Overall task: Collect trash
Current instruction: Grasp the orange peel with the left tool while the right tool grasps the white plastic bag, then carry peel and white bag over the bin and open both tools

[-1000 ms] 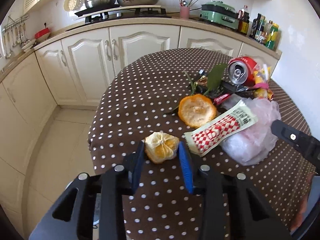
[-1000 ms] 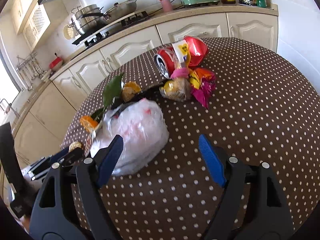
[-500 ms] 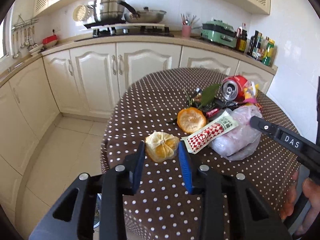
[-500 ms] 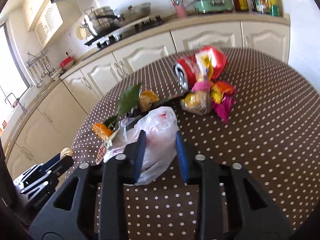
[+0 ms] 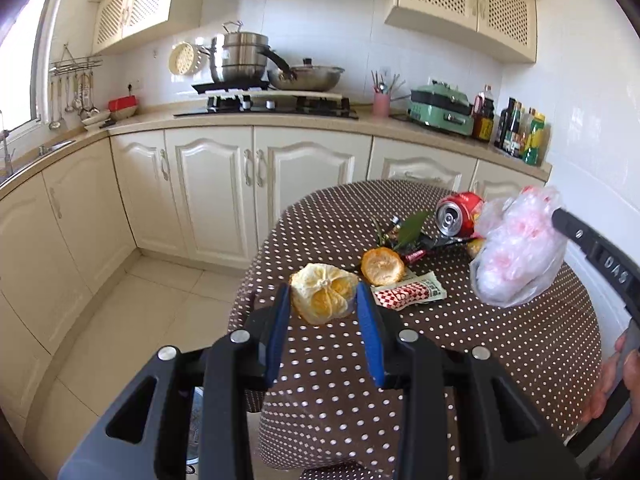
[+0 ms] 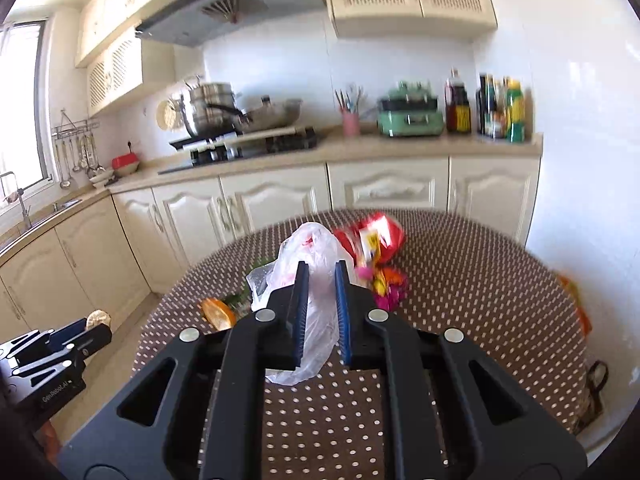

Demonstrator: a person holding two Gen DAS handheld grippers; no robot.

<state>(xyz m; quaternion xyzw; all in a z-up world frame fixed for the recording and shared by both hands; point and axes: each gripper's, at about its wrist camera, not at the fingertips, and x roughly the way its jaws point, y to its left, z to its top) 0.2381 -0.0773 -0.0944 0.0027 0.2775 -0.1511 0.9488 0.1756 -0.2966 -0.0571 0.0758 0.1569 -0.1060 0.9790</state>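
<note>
The left gripper (image 5: 323,300) has its jaws pinching an orange peel (image 5: 323,298), held up off the tabletop (image 5: 460,344) at its near left edge. The right gripper (image 6: 320,276) has its jaws pressed on a thin plastic bag (image 6: 310,256); the bag bulges above the blue pads and a loose fold hangs down between them. In the left wrist view the same bag (image 5: 516,252) hangs in the air at the right, clear of the polka-dot cloth.

Left on the tabletop, just past the lifted peel, a second orange peel (image 5: 382,266) lies cupped, and a red-and-white checked wrapper (image 5: 410,292) lies flat beside it on the right. Farther back a green leaf (image 5: 412,229) rests among dark scraps, and a red drink can (image 5: 458,214) lies on its side with its opened top facing the camera. From the right wrist view, bright red, yellow and pink snack wrappers (image 6: 378,256) are heaped just right of the bag, blurred.

Beyond the tabletop, cream cabinets (image 5: 224,188) run under a counter with a stove (image 5: 266,102), pots, a green appliance (image 5: 440,110) and bottles (image 5: 520,132).
</note>
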